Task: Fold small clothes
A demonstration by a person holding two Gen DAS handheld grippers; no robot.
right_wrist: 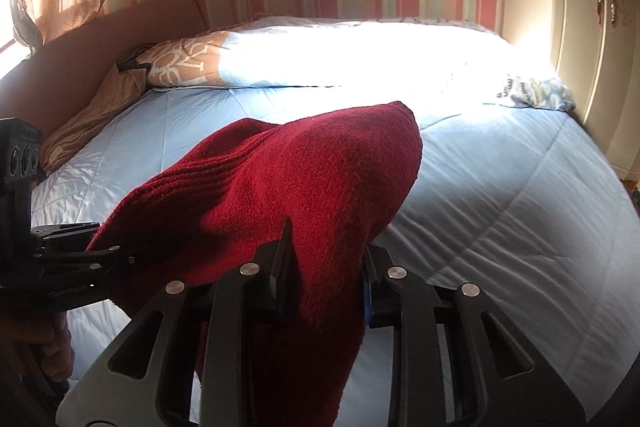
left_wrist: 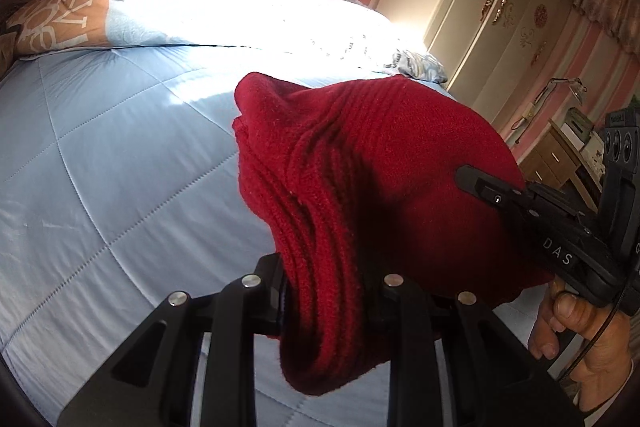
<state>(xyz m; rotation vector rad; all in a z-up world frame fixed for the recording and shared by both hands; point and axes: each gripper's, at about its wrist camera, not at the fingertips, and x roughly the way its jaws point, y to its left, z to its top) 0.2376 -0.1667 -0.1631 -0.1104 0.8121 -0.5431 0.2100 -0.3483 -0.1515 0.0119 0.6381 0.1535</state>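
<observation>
A dark red knitted garment (left_wrist: pixel 360 187) hangs bunched between my two grippers, lifted above the light blue quilted bed (left_wrist: pixel 100 167). My left gripper (left_wrist: pixel 324 291) is shut on its ribbed edge, and the cloth drapes over and hides the fingertips. My right gripper (left_wrist: pixel 492 195) enters from the right in the left wrist view, clamped on the garment's other side. In the right wrist view the garment (right_wrist: pixel 300 179) fills the middle, my right gripper (right_wrist: pixel 328 279) is shut on it, and my left gripper (right_wrist: pixel 96 251) holds it at the left.
A blue and tan pillow (right_wrist: pixel 280 59) lies along the back of the bed (right_wrist: pixel 500 207) under bright sunlight. A cream wardrobe (left_wrist: pixel 500 7) stands at the right. A wooden desk (left_wrist: pixel 560 155) with a lamp is beyond it. Striped wallpaper and a headboard (right_wrist: pixel 120 35) are behind.
</observation>
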